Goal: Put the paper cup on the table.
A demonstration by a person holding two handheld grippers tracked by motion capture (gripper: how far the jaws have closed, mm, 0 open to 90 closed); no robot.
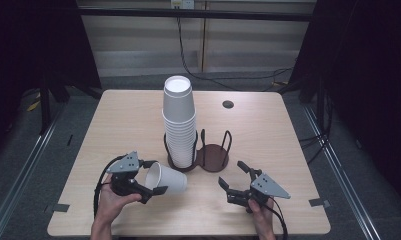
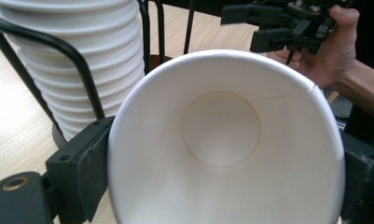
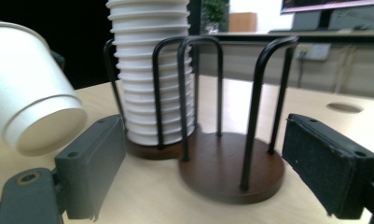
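Left gripper [image 1: 152,176] was clamped on a loose white paper cup [image 1: 166,179] near the front-left part of the bench [image 1: 118,115]; its jaws pressed the cup's rim from both sides. Right gripper [image 1: 233,176] sat near the front-right edge w/ jaws spread wide & nothing between them, pointed toward the rack.

Largest first: the bench, light wood, rounded corners, carried everything. A small round cable hole [image 1: 228,104] sat toward its back edge, right of centre.

Next, the tall stack of white cups [image 1: 178,120] stood upright about mid-bench, inside the left bay of the cup rack [image 1: 198,152]. Rack = two round dark-brown bases joined side by side, w/ black wire hoops rising from each. Left bay held the stack; right bay's base [image 3: 231,170] was bare. In the right gripper view the hoops stood straight ahead, between the two black jaws, stack behind & to the left.

Then the loose cup: it lay on its side, mouth toward the left hand [image 1: 113,200], base pointing toward the rack, just in front-left of the stack. In the left gripper view its open mouth [image 2: 222,140] faced the camera, w/ the right hand [image 2: 331,56] & its gripper farther off beyond the rim.
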